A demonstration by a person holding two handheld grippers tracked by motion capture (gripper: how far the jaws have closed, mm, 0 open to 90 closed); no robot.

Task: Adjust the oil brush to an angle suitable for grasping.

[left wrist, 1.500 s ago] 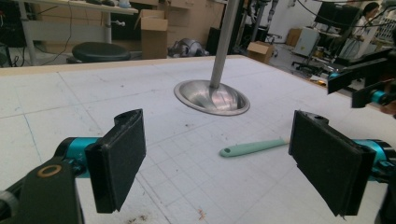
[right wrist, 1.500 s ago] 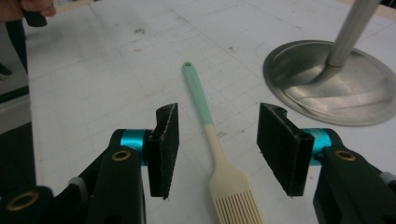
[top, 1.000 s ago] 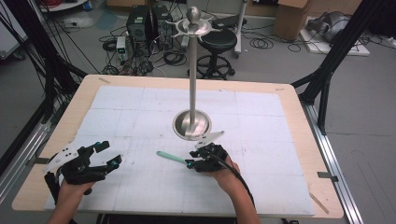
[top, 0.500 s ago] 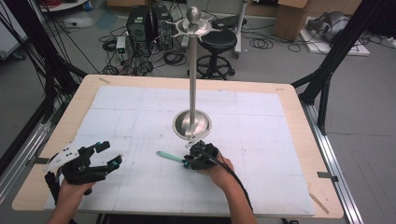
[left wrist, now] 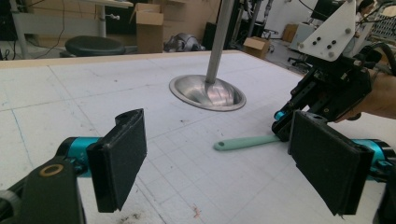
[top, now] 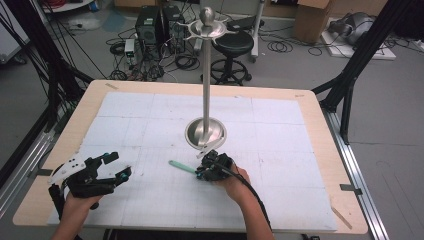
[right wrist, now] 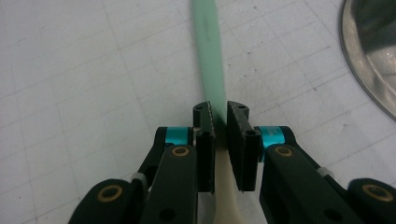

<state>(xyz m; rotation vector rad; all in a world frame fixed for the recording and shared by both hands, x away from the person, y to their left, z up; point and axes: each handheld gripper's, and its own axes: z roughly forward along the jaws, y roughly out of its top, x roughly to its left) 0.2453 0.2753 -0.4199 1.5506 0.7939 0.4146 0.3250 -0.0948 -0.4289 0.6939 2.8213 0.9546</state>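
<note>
Your table (top: pixel 320 150) carries a white gridded mat (top: pixel 150 125) that covers nearly all of its wooden top. On the mat, just past the middle, stands the metal stand (top: pixel 207 70): a thin upright pole rising from a shallow dished base (left wrist: pixel 208 93), with a small ringed crown and a knob at the top. The base is the nearest thing to a container here, and its dish holds nothing but the foot of the pole.

Your left gripper (left wrist: pixel 215 163) sits low at the near left of the mat, apart from everything, its two black pads spread wide with only bare mat between them. Your right gripper (right wrist: pixel 219 121) lies just in front of the base, close to it, and its jaws have just been closing; they now pinch the mint-green utensil (right wrist: pixel 209 56) between the pads.

That utensil lies flat on the mat, its slim green handle running away from the right gripper toward your left side, while a pale cream part shows below the pads in the right gripper view.
</note>
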